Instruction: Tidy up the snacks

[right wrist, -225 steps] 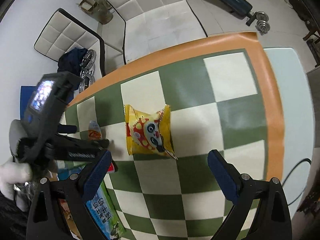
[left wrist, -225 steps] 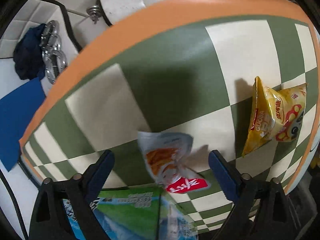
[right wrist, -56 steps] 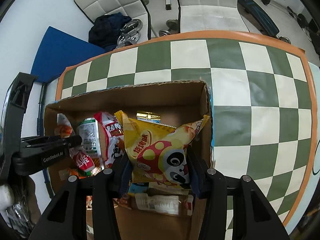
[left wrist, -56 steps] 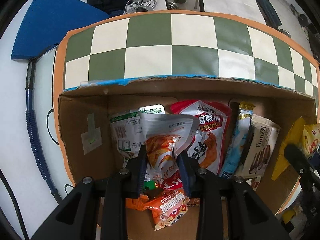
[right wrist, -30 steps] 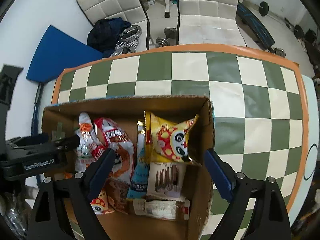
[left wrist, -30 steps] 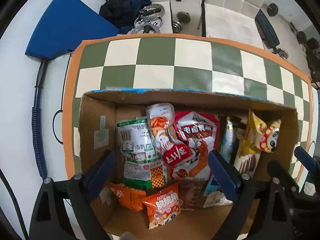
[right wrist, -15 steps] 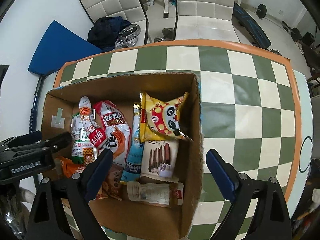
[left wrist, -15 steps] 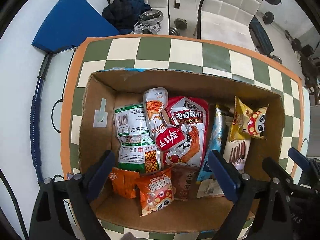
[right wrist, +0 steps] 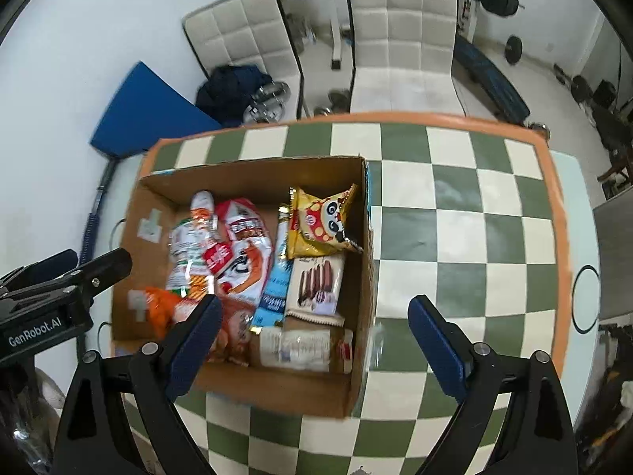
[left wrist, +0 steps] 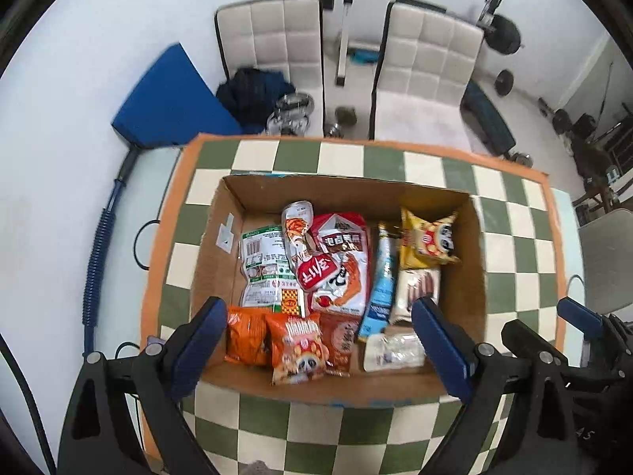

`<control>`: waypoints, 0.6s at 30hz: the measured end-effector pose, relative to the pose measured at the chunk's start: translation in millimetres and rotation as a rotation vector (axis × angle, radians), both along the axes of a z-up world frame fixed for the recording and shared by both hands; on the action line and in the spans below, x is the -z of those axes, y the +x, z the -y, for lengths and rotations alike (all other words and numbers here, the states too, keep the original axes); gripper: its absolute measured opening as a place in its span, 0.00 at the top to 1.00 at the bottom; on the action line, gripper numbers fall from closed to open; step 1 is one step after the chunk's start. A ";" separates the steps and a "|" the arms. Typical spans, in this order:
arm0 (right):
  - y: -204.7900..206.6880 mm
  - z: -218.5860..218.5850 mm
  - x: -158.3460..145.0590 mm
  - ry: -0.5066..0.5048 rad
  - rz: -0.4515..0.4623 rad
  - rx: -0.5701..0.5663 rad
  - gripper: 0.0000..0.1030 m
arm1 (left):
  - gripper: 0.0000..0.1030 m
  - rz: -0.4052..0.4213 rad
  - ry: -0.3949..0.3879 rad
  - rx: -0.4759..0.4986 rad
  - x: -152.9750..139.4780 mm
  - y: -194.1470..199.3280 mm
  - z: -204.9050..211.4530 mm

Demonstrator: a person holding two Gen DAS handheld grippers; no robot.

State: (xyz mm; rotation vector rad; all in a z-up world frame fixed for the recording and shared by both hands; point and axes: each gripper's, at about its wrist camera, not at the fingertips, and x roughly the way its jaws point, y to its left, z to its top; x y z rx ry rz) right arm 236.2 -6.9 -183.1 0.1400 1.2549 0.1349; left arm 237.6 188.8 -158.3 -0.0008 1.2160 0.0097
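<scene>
An open cardboard box [left wrist: 215,245] [right wrist: 356,392] sits on the green-and-cream checkered table [left wrist: 514,233] [right wrist: 455,198]. It holds several snack packs, among them the yellow panda bag [left wrist: 429,239] [right wrist: 322,221] at its right side and the white-and-red pouch [left wrist: 302,245] [right wrist: 205,233] at its left. My left gripper [left wrist: 318,340] is open and empty, high above the box. My right gripper [right wrist: 310,336] is open and empty, above the box's right edge. The left gripper also shows at the left of the right wrist view [right wrist: 51,289].
Two white padded chairs [left wrist: 277,43] [right wrist: 403,35], a blue mat [left wrist: 166,107], dark clothes and weight plates [right wrist: 269,99] lie beyond the table's far edge. A barbell rack [left wrist: 498,35] stands at the back.
Both grippers let go of their snacks into the box, opened, and have risen back and away. The whole box and room now show.
</scene>
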 end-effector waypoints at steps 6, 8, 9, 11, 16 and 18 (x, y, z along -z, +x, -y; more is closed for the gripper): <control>-60.8 5.0 -52.5 0.026 0.083 -0.009 0.06 | 0.07 0.083 -0.007 0.019 -41.3 -55.2 7.7; -79.3 7.9 -67.8 0.032 0.107 -0.009 0.06 | 0.07 0.107 -0.005 0.024 -53.8 -74.7 10.0; -86.5 8.6 -73.2 0.035 0.113 -0.007 0.06 | 0.07 0.112 -0.006 0.024 -58.1 -81.6 10.6; -106.5 11.6 -90.0 0.037 0.140 -0.009 0.06 | 0.07 0.120 -0.012 0.027 -66.9 -96.9 12.0; -142.3 18.7 -122.2 0.023 0.201 -0.009 0.05 | 0.07 0.165 0.005 0.032 -91.1 -130.2 17.8; -153.9 21.9 -132.3 0.028 0.213 -0.009 0.05 | 0.07 0.183 -0.001 0.032 -100.1 -141.9 19.3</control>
